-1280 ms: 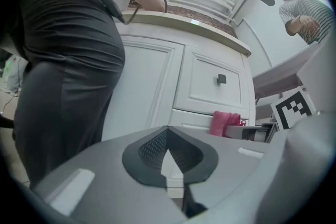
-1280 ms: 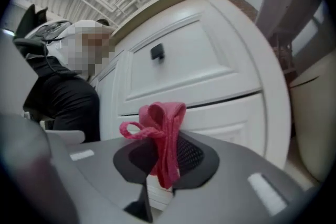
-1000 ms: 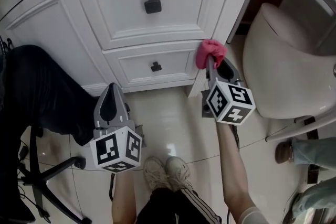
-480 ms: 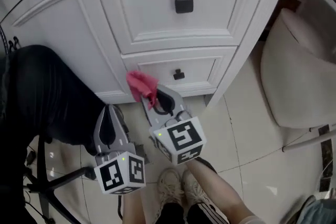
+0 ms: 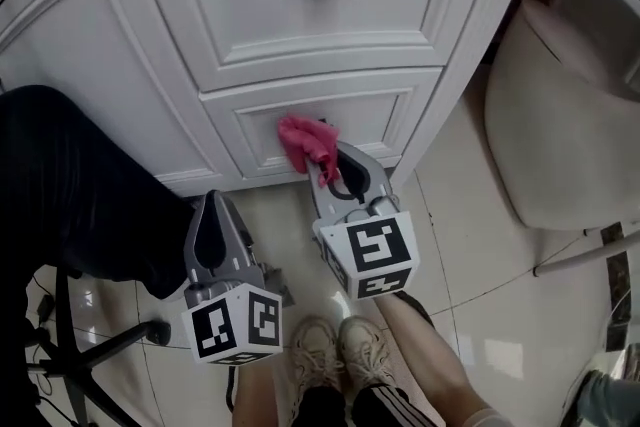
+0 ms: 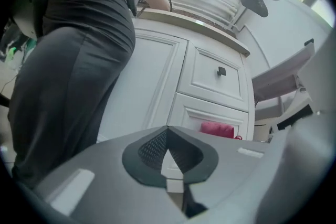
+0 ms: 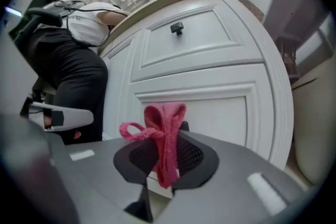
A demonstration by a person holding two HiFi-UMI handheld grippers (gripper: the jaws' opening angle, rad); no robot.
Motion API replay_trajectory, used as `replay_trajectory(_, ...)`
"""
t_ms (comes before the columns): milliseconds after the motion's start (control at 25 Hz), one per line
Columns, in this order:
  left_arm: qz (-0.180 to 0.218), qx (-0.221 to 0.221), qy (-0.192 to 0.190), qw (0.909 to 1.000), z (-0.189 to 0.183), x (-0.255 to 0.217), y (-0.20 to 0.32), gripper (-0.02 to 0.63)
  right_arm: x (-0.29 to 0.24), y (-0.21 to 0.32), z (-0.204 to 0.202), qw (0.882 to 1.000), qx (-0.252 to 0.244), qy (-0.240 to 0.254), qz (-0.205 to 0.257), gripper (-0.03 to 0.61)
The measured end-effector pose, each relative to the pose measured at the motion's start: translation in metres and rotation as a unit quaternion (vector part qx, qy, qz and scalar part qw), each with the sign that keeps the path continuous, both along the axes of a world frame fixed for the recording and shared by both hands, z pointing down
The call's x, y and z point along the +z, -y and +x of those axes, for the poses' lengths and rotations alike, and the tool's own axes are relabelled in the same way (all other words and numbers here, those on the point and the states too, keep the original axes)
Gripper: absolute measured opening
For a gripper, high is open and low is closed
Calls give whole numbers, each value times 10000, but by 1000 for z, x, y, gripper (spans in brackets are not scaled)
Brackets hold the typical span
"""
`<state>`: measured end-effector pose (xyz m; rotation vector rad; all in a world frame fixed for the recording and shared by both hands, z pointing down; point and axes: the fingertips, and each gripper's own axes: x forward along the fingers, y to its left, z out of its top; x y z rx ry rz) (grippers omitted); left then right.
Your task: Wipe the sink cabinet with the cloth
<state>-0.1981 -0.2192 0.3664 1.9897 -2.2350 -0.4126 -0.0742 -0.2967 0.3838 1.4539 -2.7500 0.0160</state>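
Pinches the pink cloth [image 5: 305, 143] tight in the right claw [image 5: 326, 177], pressing its bunched end to the lower drawer front [image 5: 375, 115] of the sink cabinet [image 5: 100, 65] for rubbing. Holds the left claw [image 5: 212, 215] closed, empty, clear aside.

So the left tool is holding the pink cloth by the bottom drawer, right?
Not quite: the right tool holds the pink cloth by the bottom drawer. The right gripper view shows it pinched there; the left tool is empty.

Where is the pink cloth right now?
In the head view, the pink cloth is near centre, pinched in the right tool, at the front of the lower drawer.
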Motion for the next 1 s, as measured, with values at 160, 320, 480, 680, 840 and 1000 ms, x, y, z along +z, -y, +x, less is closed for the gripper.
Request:
replay_trajectory(160,-32,308,224,9993,25,0,13,15,7,1,23,9998,202,73,35,57)
replay_trajectory(320,-36,409,288,9987,36,1,21,15,19,23,80,9948,972,272,-125,57)
replay_trajectory(480,-131,426,287,9986,44,9,19,15,20,35,163,9823,1808,459,-193,57)
replay_trajectory(680,-129,248,351,9990,40,13,14,15,12,27,216,9673,2363,896,-191,57)
replay_trajectory(840,278,-440,189,9985,2,0,-12,15,3,-8,93,9906,744,1145,28,57)
replay_trajectory(1000,511,-740,33,9959,-27,-14,-24,15,41,-35,-50,9932,-999,570,-165,57)
